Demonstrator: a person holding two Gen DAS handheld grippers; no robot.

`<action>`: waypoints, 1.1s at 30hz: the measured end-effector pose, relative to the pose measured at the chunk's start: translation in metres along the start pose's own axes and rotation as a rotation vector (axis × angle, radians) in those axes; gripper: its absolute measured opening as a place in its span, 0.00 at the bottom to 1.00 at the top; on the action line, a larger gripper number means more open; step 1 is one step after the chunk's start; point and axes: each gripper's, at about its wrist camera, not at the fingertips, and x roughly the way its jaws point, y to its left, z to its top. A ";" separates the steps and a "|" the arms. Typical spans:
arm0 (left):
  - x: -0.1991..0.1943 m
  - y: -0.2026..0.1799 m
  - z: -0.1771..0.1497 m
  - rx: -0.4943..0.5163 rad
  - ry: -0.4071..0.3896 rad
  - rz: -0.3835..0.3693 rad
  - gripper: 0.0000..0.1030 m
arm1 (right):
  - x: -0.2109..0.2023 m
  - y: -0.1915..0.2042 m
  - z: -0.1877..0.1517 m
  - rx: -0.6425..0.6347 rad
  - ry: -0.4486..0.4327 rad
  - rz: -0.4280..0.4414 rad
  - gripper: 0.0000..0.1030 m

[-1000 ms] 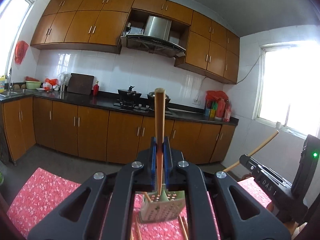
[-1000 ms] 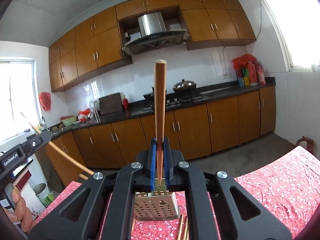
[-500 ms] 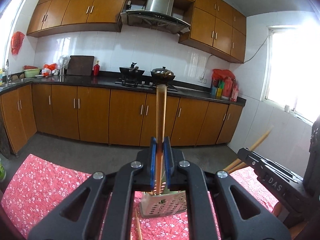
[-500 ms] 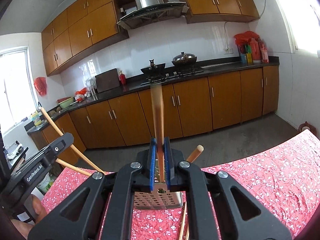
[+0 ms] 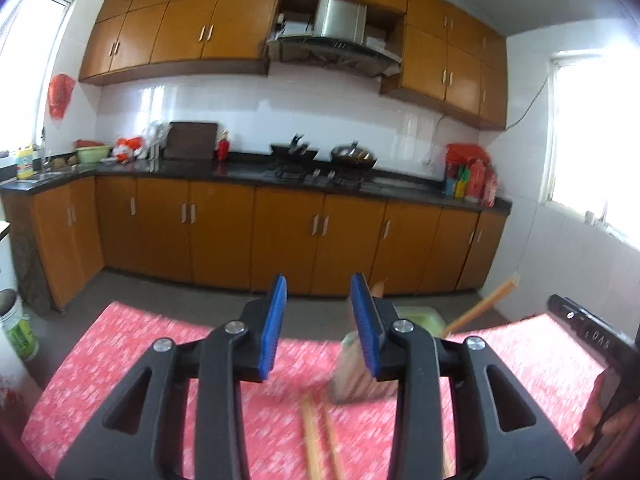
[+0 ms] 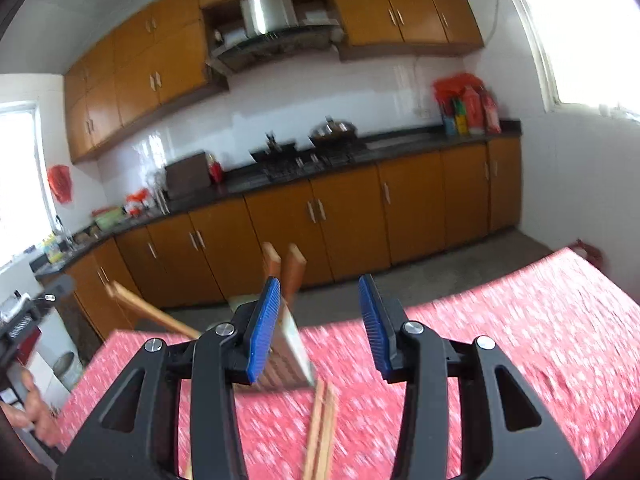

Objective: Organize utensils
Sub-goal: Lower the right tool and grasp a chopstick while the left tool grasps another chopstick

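My left gripper [image 5: 318, 328] is open and empty above the red floral tablecloth [image 5: 160, 364]. The perforated metal utensil holder [image 5: 352, 376] stands just right of it, partly hidden by the right finger. My right gripper [image 6: 322, 326] is open and empty too. The holder [image 6: 290, 356] sits behind its left finger, with two wooden chopstick tops [image 6: 294, 268] sticking up out of it. More wooden chopsticks [image 6: 322, 424] lie loose on the cloth in front of the holder; they also show in the left wrist view [image 5: 316, 436]. Both views are blurred.
The other gripper shows at each view's edge [image 5: 588, 332], [image 6: 28, 308], with slanted chopsticks near it [image 5: 484, 306], [image 6: 152, 312]. Beyond the table's far edge are the floor and brown kitchen cabinets [image 5: 280, 232]. A white bucket [image 5: 16, 328] stands at the left.
Both grippers were shut on an upright wooden chopstick above the holder. Now both are open and the chopsticks stand in the holder. Both cameras have shifted sideways, with motion blur.
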 end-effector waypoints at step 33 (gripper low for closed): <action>0.036 0.024 -0.179 -0.031 0.512 -0.085 0.27 | 0.081 -0.011 -0.169 -0.060 0.549 -0.058 0.07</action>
